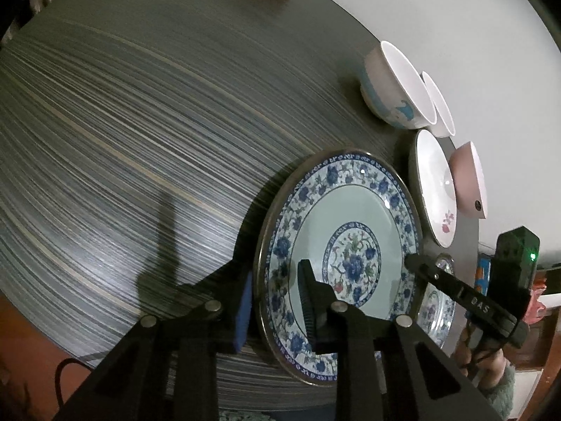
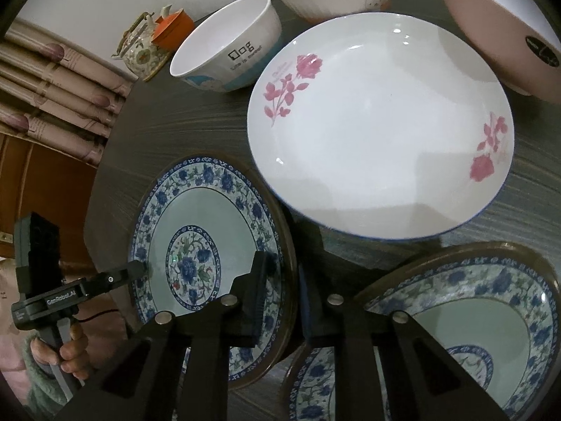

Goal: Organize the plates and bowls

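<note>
Left wrist view: found the left tongs [image 1: 277,277] clenched on the near rim of the blue floral plate [image 1: 343,245], blue pad under the rim, ribbed black finger on the face. Judged the plate tilted and clear of the streaked grey table [image 1: 140,140], going by the shadow beneath. Noted glazed ceramic with a thin dark edge band, a shallow well and glare spots, so probably slick between the pads. Logged, beyond the tips and to the right, a white bowl [image 1: 392,87] with sloping walls, a white rose plate [image 1: 433,182] and a matte pink bowl [image 1: 470,179]. Right wrist view: found the right tongs [image 2: 285,263] gripping the opposite rim of that plate, with the left tongs touching the far edge. Spotted a second blue plate [image 2: 473,319], same pattern, just right of the fingers and below them. Judged the step as carrying the held plate onto its twin. Advise matching the height of both grips, levelling before lowering, centring over the twin, setting down softly to spare the glaze, and releasing only once seated.
</note>
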{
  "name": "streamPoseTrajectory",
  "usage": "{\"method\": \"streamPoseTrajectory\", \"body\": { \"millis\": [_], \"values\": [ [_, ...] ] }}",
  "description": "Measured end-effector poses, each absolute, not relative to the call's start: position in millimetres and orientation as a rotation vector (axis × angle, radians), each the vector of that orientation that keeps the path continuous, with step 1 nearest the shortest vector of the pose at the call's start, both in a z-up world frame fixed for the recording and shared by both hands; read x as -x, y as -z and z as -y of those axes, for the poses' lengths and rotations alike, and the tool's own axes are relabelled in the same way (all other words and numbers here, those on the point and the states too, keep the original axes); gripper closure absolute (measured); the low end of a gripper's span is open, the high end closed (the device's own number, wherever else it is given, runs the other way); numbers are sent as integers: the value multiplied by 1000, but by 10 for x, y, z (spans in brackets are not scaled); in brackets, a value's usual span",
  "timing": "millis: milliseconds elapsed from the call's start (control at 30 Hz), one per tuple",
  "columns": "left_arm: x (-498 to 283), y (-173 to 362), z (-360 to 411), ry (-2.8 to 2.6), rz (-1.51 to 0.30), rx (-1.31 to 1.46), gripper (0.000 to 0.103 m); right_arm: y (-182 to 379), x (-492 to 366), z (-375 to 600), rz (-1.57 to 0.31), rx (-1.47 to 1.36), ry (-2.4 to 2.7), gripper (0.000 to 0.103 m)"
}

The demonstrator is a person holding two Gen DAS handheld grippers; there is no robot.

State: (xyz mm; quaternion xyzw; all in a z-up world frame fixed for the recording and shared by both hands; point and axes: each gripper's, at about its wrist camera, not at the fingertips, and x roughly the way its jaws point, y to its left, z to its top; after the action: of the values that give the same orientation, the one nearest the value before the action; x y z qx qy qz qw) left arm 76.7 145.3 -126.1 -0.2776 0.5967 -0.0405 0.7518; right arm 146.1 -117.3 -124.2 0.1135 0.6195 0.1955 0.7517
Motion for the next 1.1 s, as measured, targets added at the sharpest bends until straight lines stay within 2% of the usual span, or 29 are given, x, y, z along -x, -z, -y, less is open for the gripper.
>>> {"method": "streamPoseTrajectory", "body": {
  "millis": [533,1100],
  "values": [
    [-694,1026,-1759,-24,-1181,533,79,1106,-1176,936,-1283,-277,-421,88],
    [-697,1071,-2022,-104,-1158,544,79,1143,-798,629,-1241,-272,-428,87]
  ]
}}
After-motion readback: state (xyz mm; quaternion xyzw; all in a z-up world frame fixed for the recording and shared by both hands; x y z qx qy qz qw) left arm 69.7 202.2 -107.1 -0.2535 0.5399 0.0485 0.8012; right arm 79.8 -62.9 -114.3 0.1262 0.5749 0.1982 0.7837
